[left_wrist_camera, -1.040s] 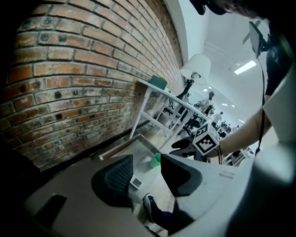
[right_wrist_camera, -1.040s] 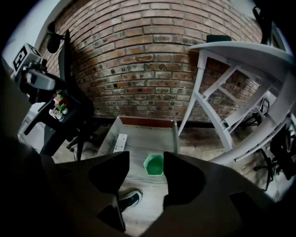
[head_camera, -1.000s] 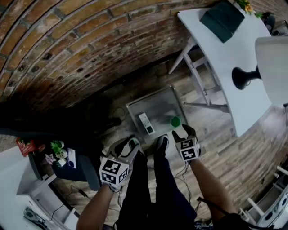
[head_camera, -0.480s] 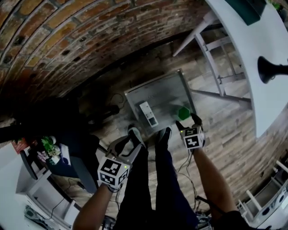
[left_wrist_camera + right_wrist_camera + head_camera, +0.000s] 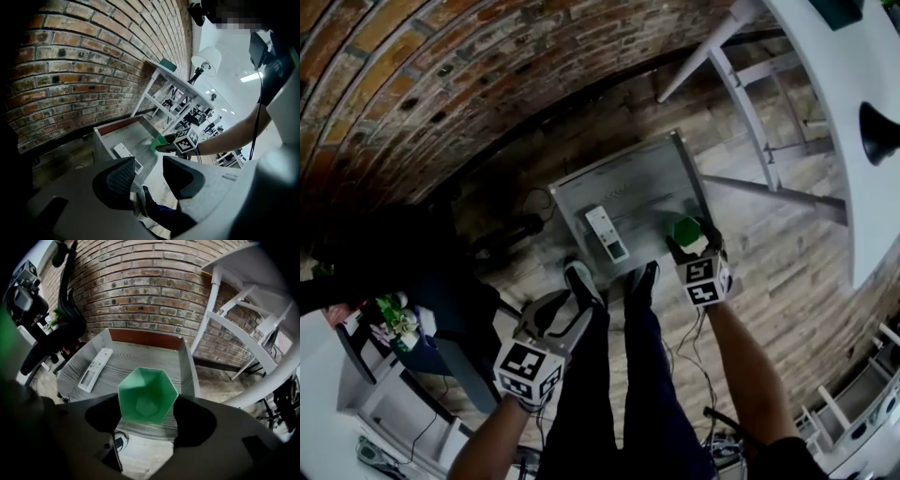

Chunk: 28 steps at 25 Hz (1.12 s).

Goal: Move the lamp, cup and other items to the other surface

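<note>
Brick wall (image 5: 412,84) and plank floor (image 5: 787,272) surround a low grey tabletop (image 5: 647,178) with a raised rim.

- Remote control (image 5: 607,234): lies flat on the grey tabletop, left of centre.
- Green hexagonal cup (image 5: 147,394): upright at the tabletop's near right corner, mouth up. It sits between the jaws of the right gripper (image 5: 694,246), which grasp its sides and have just been closing a little. No view shows whether its base touches the surface.
- Lamp (image 5: 206,58): stands on the white table (image 5: 862,197). The head view shows only its black base, while the left gripper view shows the stem and white shade, plus a dark green flat item (image 5: 167,64) at the table's far end.
- Office chair (image 5: 70,310): seen only in the right gripper view, left of the tabletop.
- Left gripper (image 5: 149,171): jaws narrowly parted and empty, with floor and a shoe (image 5: 581,281) visible through the gap.

Right forearm: stretched forward, gripper pitched steeply down at the tabletop's corner. Left forearm: held back, gripper over the floor and short of the tabletop.
</note>
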{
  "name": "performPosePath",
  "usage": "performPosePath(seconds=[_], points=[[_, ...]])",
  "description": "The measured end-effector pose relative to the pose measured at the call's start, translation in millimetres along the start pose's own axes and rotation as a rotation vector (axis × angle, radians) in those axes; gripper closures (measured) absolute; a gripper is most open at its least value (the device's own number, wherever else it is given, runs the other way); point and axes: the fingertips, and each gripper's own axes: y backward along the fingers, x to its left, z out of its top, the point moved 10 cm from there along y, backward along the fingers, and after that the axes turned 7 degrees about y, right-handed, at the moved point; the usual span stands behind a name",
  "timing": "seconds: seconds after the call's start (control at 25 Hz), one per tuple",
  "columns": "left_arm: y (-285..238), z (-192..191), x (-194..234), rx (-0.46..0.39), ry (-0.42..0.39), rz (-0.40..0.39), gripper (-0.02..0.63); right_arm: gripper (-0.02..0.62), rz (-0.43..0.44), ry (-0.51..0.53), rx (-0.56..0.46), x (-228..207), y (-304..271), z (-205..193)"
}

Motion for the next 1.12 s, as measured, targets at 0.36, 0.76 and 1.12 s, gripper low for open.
performPosePath(seconds=[0.36,0.76,1.12], points=[[13.8,33.5,-18.8,-0.028,-0.034,-0.007,0.420,0.265,0.000,-0.109,-0.038,-5.8,43.5,21.0],[71.6,104.5,-65.0,-0.110,-0.104,-0.001,0.420,0.265,0.038,-0.116,-0.094,-11.8,143.5,101.9],[133.1,162.4,-102.6,-0.187,-0.184,0.040,0.422,0.265,0.018,-0.137,-0.169,-32.3,257.4,160.7]])
